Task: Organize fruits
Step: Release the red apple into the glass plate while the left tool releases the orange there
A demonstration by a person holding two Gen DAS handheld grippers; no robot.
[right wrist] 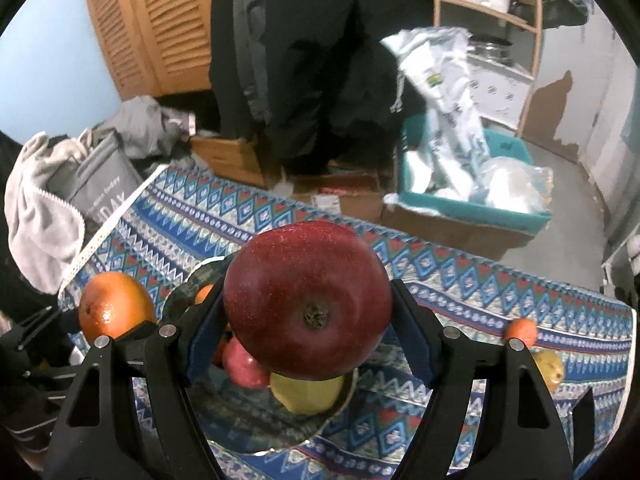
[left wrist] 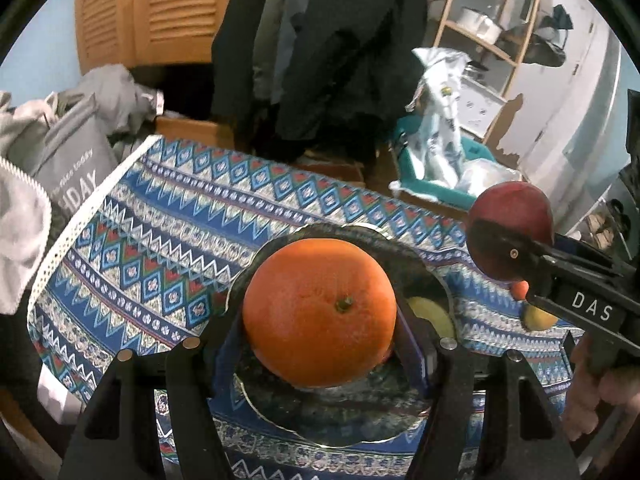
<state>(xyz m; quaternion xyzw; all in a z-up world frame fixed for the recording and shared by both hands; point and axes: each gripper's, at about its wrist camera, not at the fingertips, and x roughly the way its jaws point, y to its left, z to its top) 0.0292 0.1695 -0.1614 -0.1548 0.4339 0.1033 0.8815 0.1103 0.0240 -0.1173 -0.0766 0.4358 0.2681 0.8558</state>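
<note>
One large orange (left wrist: pixel 319 312) sits nearest the left wrist lens, clamped between the pads of the left gripper (left wrist: pixel 320 320) and held above the dark plate (left wrist: pixel 340 420) on the patterned tabletop (left wrist: pixel 160 240). One dark red apple (right wrist: pixel 307 300) fills the right wrist view, clamped in the right gripper (right wrist: pixel 308 312) over the same plate.

Counted in the plate under the apple: one small red fruit (right wrist: pixel 245 366), one yellow-green fruit (right wrist: pixel 306 394), and a sliver of something orange (right wrist: pixel 204 294) at the far rim, mostly hidden by a finger. On the cloth to the right lie one small orange fruit (right wrist: pixel 521 331) and one yellowish fruit (right wrist: pixel 550 369), the latter partly cut off by the gripper frame. Much of the plate is covered by the held fruit.
</note>
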